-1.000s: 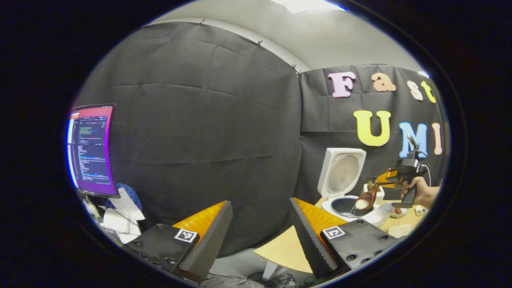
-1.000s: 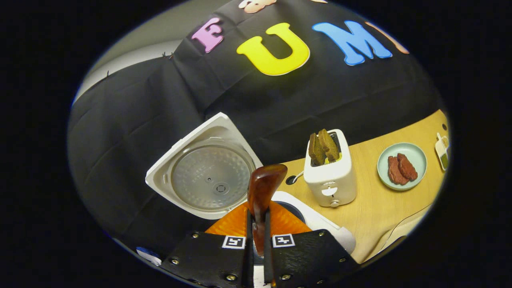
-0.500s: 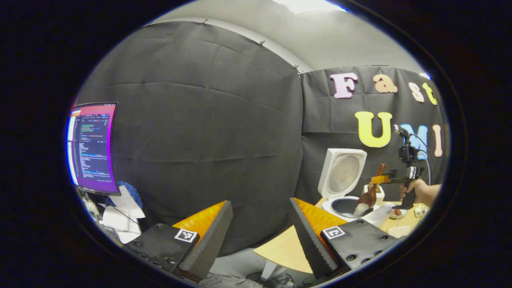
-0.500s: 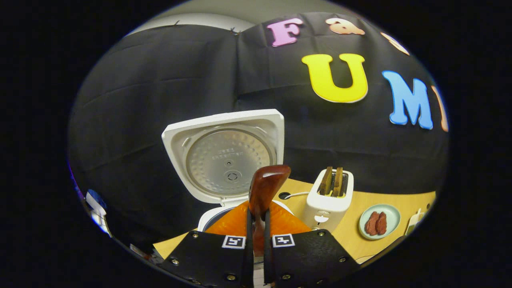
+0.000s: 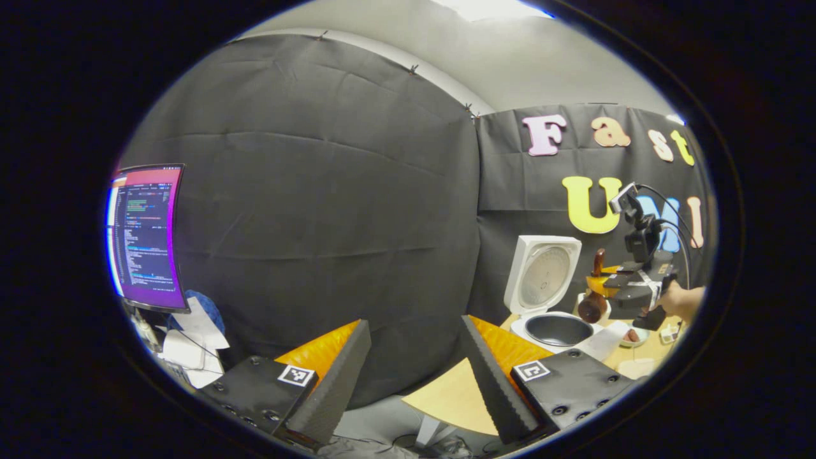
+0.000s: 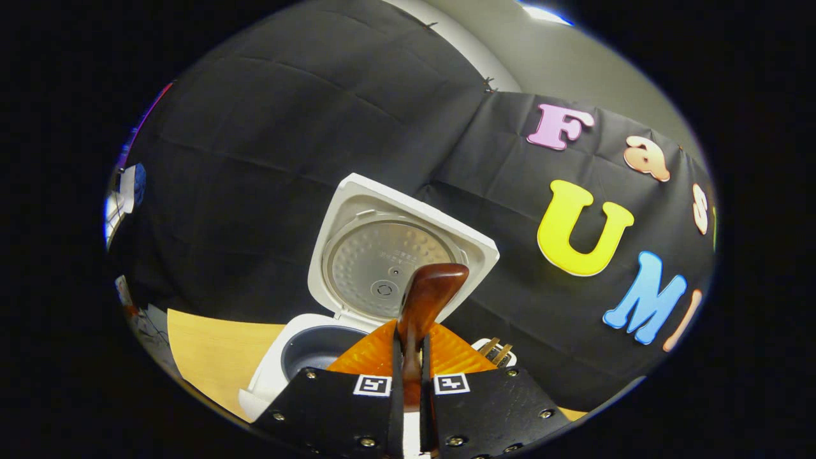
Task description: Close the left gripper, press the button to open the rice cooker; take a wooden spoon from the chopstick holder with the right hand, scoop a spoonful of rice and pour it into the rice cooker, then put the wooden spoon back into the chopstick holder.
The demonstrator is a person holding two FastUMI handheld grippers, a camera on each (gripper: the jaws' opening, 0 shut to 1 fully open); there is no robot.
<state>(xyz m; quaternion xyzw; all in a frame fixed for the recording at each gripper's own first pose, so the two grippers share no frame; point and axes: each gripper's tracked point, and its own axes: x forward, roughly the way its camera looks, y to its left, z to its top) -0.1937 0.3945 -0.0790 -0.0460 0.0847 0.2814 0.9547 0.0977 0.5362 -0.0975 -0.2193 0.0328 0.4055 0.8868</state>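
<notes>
The white rice cooker point(image 5: 542, 274) stands on the table with its lid raised and its dark inner pot point(image 5: 560, 329) uncovered. A hand holds my right gripper point(image 5: 605, 284) just right of the pot, shut on the wooden spoon point(image 5: 593, 306), whose bowl hangs down with no rice showing on it. In the right gripper view the spoon's handle point(image 6: 426, 299) sticks up between the closed fingers of the right gripper point(image 6: 408, 363), in front of the cooker's lid point(image 6: 382, 255) and pot point(image 6: 315, 349). My left gripper point(image 5: 414, 376) stands open, well back from the table, holding nothing.
A lit monitor point(image 5: 143, 236) and loose papers point(image 5: 191, 344) are at the far left. The wooden table point(image 5: 446, 395) has its near corner just beyond my left fingers. A toaster with toast point(image 6: 494, 349) stands behind the cooker. A small plate point(image 5: 631, 336) lies right of the pot.
The spoon tipped its rice into the pot, then rose and swung right with its bowl hanging down. The right gripper rolled and turned upward. My left gripper stayed put.
</notes>
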